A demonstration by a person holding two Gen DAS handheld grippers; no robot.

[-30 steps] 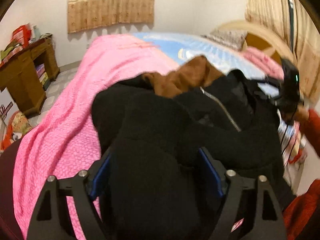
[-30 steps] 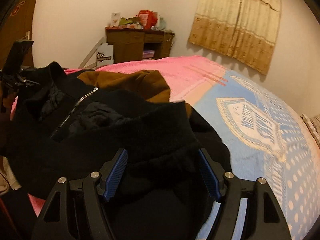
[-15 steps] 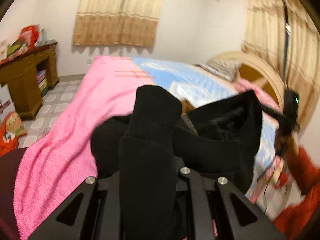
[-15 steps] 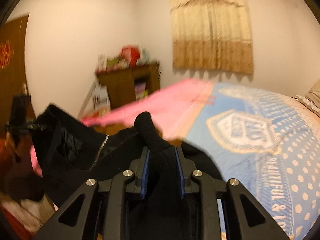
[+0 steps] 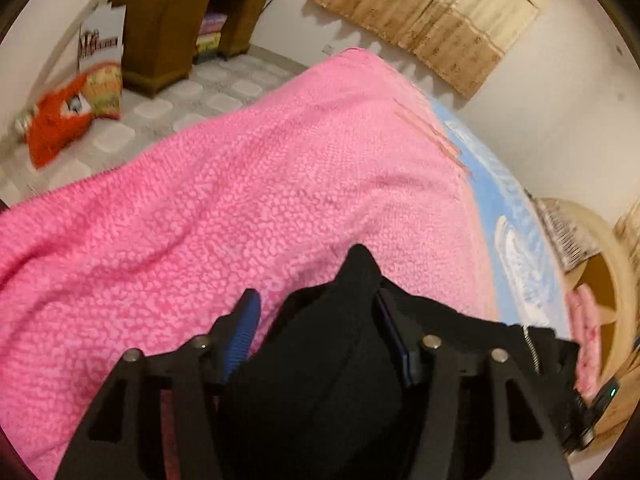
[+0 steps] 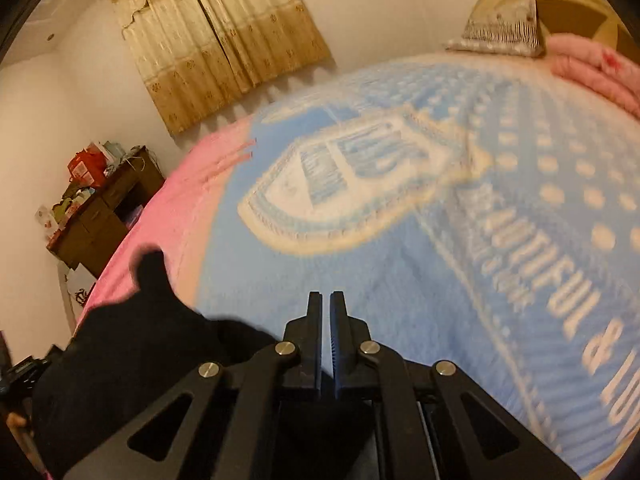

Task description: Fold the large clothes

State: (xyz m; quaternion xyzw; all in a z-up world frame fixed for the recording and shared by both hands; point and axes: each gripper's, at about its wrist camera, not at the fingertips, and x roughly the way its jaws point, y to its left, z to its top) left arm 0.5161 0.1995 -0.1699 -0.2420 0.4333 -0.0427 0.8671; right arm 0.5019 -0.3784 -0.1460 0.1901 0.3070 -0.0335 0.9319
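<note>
Both claws flipped since second ago: left claw (image 5: 316, 332) opening, black jacket (image 5: 320, 380) sleeve slack between pads; right claw (image 6: 325, 320) pinched closed, looks empty. Jacket now on pink blanket (image 5: 240, 200), fold laid.

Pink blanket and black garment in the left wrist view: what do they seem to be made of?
Pink blanket: looks like thick, soft terry or fleece with a matte finish; its surface is pebbly and nubbed. Black garment: probably a dense, matte knit or fleece, showing no sheen; a metal-looking zipper runs along its edge.
</note>
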